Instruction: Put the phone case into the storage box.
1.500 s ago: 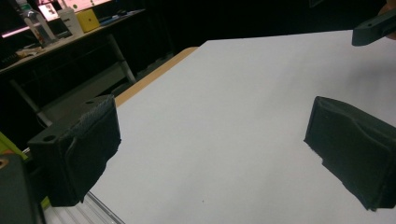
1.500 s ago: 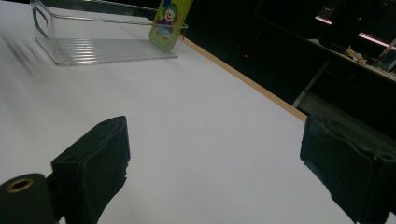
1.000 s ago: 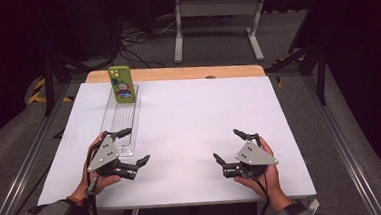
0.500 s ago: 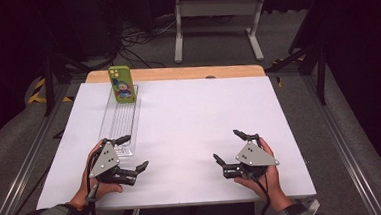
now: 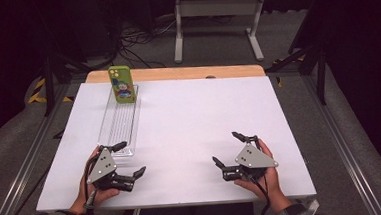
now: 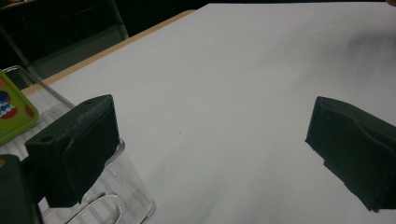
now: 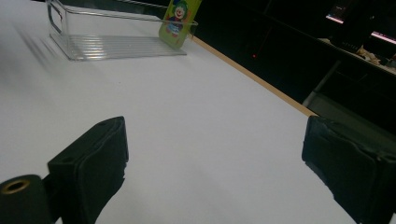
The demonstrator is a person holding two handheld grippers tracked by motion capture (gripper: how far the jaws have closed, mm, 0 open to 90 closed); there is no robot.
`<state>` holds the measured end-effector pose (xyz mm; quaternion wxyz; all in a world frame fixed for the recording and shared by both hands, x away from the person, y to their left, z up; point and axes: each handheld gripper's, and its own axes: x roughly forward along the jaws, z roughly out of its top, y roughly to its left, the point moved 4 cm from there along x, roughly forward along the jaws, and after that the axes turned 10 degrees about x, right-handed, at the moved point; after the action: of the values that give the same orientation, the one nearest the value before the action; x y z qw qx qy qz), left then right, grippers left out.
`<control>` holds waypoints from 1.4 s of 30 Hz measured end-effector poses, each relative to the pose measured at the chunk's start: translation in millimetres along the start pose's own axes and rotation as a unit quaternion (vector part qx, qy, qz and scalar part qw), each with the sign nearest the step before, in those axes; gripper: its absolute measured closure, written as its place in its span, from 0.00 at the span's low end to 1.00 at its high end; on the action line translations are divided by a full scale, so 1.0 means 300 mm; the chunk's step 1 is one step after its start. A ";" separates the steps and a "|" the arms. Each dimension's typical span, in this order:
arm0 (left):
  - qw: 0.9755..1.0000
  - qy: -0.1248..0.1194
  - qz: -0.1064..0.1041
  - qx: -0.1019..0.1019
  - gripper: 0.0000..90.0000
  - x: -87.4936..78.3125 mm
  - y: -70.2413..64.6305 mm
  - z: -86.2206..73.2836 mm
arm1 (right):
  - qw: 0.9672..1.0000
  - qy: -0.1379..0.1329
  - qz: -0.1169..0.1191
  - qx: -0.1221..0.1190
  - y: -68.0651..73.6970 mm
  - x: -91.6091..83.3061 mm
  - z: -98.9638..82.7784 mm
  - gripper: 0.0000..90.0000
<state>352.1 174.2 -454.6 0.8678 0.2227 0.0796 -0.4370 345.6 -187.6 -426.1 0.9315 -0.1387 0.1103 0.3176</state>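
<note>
High view takes in both hand-held tools on the white counter [image 5: 190, 132]: the left gripper [image 5: 129, 159] by the near end of a clear tray [image 5: 110, 123], the right gripper [image 5: 228, 149] well apart from it, both wide open with nothing held. A green phone case [image 5: 122, 84] stands tilted at the tray's far end. Right gripper view adds its clown picture; left gripper view shows one jaw overlapping the tray's corner.

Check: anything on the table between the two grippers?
Nothing. In the high view, only bare white table lies between the left gripper and right gripper. The clear tray sits beyond the left one.
</note>
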 end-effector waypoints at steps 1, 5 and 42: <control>1.000 0.003 0.003 0.002 0.03 -0.008 0.003 -0.006 | 1.000 0.000 0.002 0.000 0.001 0.001 0.000 0.08; 1.000 0.002 0.012 0.007 0.04 -0.025 0.016 -0.015 | 1.000 0.004 0.007 -0.002 0.006 0.006 0.002 0.08; 1.000 -0.005 0.019 -0.004 0.04 -0.028 0.008 -0.010 | 1.000 0.006 -0.007 -0.001 0.016 -0.003 0.006 0.07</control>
<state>349.3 182.8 -453.5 0.8773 0.2186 0.0724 -0.4211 342.0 -183.8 -425.2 0.9329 -0.1425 0.1144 0.3104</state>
